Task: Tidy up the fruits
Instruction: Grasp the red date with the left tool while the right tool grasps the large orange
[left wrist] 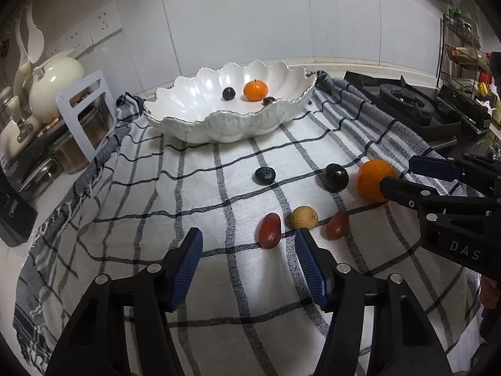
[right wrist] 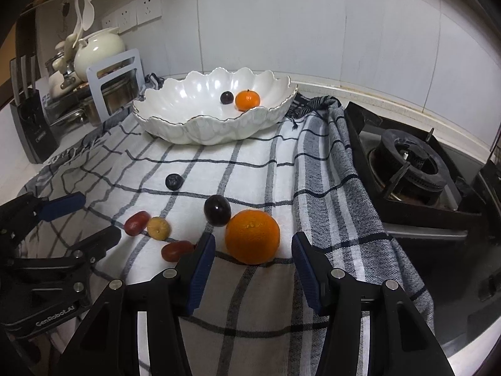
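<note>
Right gripper (right wrist: 253, 250) wide open and lined up just short of the orange (right wrist: 252, 237) on the checked cloth (right wrist: 250, 297), needing a level push so both pads straddle that round, bright, dimpled skin beside the dark plum (right wrist: 217, 210), left gripper (left wrist: 247, 244) likewise open, bowl (right wrist: 175, 125) well beyond.

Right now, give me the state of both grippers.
Left gripper: open, holding nothing, fingers just short of the red date.
Right gripper: open, holding nothing, fingers on either side of the orange.
</note>
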`<state>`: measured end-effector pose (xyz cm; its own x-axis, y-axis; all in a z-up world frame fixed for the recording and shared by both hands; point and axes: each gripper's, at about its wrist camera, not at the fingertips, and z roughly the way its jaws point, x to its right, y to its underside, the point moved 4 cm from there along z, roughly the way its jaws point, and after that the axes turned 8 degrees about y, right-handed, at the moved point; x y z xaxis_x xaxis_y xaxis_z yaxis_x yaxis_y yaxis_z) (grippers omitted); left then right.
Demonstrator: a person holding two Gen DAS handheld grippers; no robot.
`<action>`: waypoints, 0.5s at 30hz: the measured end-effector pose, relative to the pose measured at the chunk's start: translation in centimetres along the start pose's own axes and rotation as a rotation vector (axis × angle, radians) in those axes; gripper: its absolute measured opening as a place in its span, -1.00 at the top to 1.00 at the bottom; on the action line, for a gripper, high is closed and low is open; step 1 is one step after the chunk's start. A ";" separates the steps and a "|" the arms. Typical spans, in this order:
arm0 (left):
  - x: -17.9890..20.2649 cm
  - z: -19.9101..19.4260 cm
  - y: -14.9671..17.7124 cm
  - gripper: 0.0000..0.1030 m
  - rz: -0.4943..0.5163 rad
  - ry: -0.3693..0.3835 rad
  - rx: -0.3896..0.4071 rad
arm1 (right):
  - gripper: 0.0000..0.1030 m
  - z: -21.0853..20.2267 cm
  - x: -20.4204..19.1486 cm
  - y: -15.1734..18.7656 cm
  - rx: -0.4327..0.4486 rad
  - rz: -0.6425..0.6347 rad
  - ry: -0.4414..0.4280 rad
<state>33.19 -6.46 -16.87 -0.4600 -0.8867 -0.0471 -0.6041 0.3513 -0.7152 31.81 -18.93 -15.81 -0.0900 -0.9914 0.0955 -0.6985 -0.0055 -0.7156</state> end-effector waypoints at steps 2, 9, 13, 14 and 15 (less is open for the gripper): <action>0.0 0.5 -0.1 -0.13 0.002 0.004 -0.009 | -0.02 0.3 0.0 0.0 -0.005 0.002 -0.002; 0.2 2.2 -0.2 0.01 0.024 0.013 -0.041 | -0.02 1.3 0.0 -0.2 -0.024 0.006 -0.004; 0.3 3.0 -0.1 0.12 0.031 0.020 -0.060 | -0.02 1.8 -0.1 -0.3 -0.032 0.006 -0.010; 0.3 3.1 -0.1 0.16 0.030 0.025 -0.064 | -0.02 1.9 -0.1 -0.3 -0.032 0.006 -0.013; 0.3 3.3 -0.1 0.18 0.028 0.029 -0.068 | -0.02 2.0 -0.1 -0.4 -0.032 0.005 -0.014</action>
<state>35.27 -7.75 -19.10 -0.4950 -0.8677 -0.0457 -0.6335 0.3964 -0.6645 33.45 -19.05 -16.92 -0.0832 -0.9931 0.0822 -0.7208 0.0030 -0.6931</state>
